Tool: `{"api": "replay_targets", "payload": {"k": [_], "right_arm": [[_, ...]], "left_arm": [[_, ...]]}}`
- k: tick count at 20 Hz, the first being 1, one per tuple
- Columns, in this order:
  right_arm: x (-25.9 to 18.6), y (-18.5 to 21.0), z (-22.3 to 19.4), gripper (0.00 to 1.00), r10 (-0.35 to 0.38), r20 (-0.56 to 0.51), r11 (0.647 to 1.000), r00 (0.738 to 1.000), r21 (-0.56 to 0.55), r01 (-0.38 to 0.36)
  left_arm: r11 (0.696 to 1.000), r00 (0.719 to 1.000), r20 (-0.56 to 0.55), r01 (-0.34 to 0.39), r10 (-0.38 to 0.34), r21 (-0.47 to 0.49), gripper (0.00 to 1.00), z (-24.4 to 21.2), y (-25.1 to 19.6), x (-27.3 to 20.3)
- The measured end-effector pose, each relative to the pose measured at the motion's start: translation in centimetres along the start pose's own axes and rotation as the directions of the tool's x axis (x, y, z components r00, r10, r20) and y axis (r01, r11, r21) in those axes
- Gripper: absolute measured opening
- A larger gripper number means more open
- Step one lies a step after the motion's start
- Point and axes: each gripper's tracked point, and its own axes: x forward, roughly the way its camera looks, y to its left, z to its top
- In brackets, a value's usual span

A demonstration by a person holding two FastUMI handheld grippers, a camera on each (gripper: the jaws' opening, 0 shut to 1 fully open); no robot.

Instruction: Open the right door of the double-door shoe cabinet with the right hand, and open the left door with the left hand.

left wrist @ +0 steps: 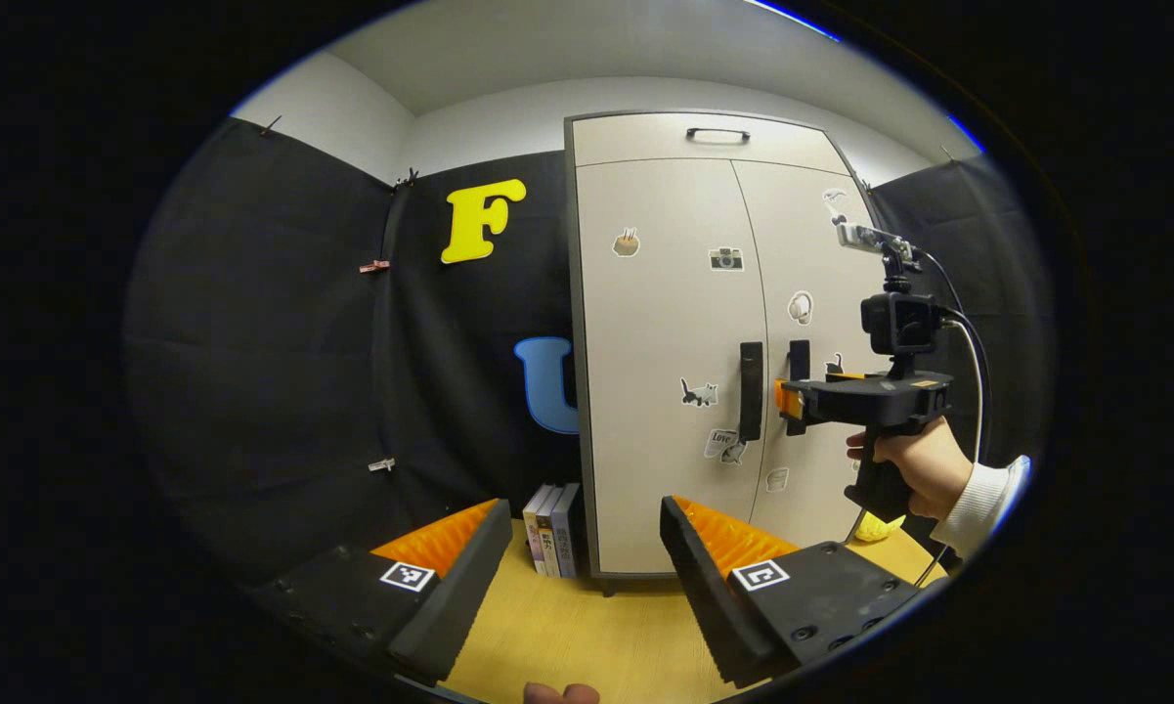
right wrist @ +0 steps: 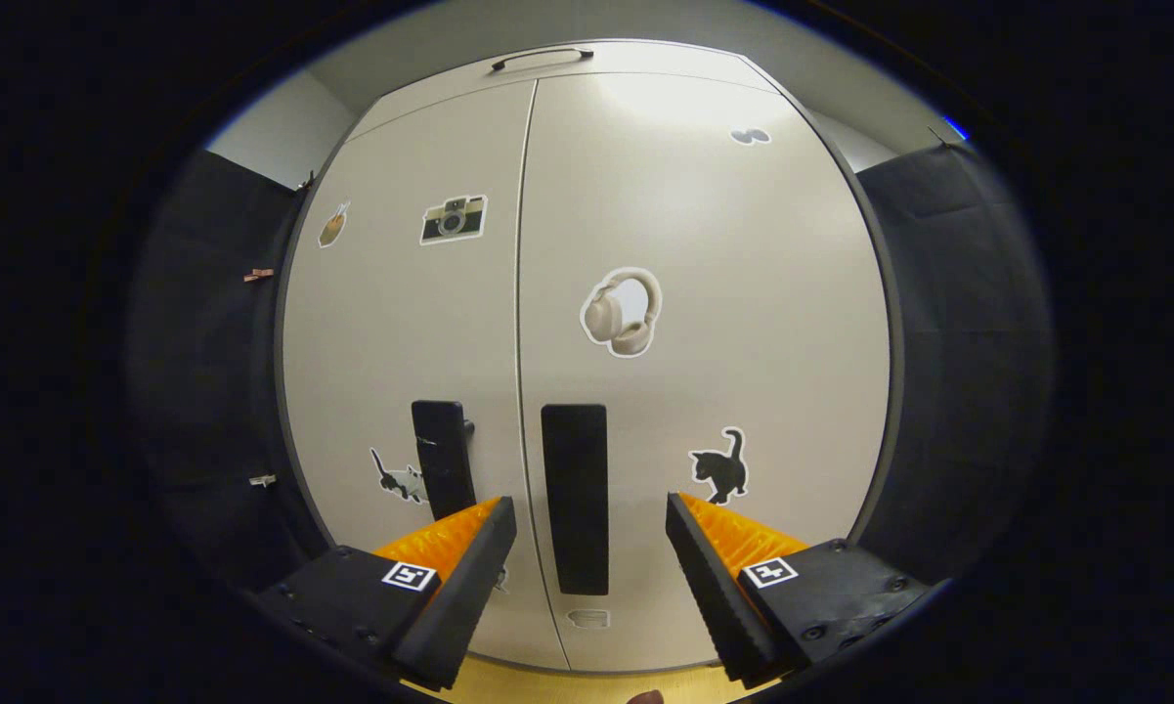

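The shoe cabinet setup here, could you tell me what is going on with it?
A person holds tongs in each hand before the closed shoe cabinet. The right tongs are open, lined up around the right door handle but not gripping it. The left tongs hang back, open, well short of the left door handle.

Two cameras facing the cabinet (left wrist: 704,342), one far, one near.
The left gripper view looks from well back over the table (left wrist: 587,636), taking in the whole cabinet and the right gripper (left wrist: 790,399). The right gripper view sits close before the doors. Both share the two handles and stickers.
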Motion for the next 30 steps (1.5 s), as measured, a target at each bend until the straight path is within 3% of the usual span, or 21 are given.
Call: {"api": "replay_targets", "payload": {"k": [5,6,8,10,11,12,15,17,23,24,30], "right_arm": [[1.6,0.1,-0.5,0.89,-0.007,-0.013,0.999,1.000,0.052,0.007],[1.9,0.2,-0.6,0.78,-0.014,-0.018,0.998,1.000,0.062,0.015],[2.0,0.0,-0.7,0.67,-0.043,-0.023,0.997,0.999,0.058,0.045],[2.1,0.2,-1.2,0.58,-0.062,-0.045,0.998,0.997,0.022,0.063],[2.2,0.6,-1.1,0.59,-0.060,-0.047,0.998,0.997,-0.007,0.059],[2.3,0.5,-1.2,0.39,-0.078,-0.035,0.996,0.996,-0.039,0.076],[2.2,0.6,-1.4,0.37,-0.100,-0.038,0.993,0.994,-0.068,0.098],[2.3,0.6,-1.4,0.24,-0.083,-0.054,0.995,0.995,-0.057,0.080],[2.3,0.4,-1.4,0.23,-0.090,-0.047,0.995,0.995,-0.037,0.088],[2.3,0.5,-1.4,0.15,-0.080,-0.049,0.996,0.996,-0.035,0.078],[1.0,0.3,-1.1,0.09,-0.050,-0.045,0.999,0.998,-0.012,0.050]], "left_arm": [[1.000,1.000,-0.019,0.001,-0.002,-0.008,0.95,-0.8,0.4,0.7],[1.000,1.000,-0.018,0.002,-0.002,-0.011,0.95,-0.8,0.4,0.8],[1.000,1.000,-0.014,0.004,-0.005,-0.015,0.95,-0.7,0.4,0.9],[1.000,1.000,-0.010,0.008,-0.008,-0.016,0.95,-0.6,0.4,1.1],[1.000,1.000,-0.011,0.007,-0.007,-0.014,0.95,-0.6,0.4,1.1],[1.000,1.000,-0.012,0.006,-0.006,-0.011,0.95,-0.7,0.4,1.1],[1.000,1.000,-0.009,0.005,-0.005,-0.012,0.95,-0.6,0.4,0.8],[1.000,1.000,-0.009,0.001,-0.002,-0.016,0.95,-0.5,0.6,0.6],[1.000,1.000,-0.021,-0.014,0.013,-0.024,0.95,-1.2,0.9,-1.0],[0.999,1.000,-0.023,-0.019,0.018,-0.026,0.95,-1.3,1.0,-1.4],[0.998,0.998,-0.026,-0.056,0.055,-0.029,0.95,-1.5,1.8,-3.8]]}}
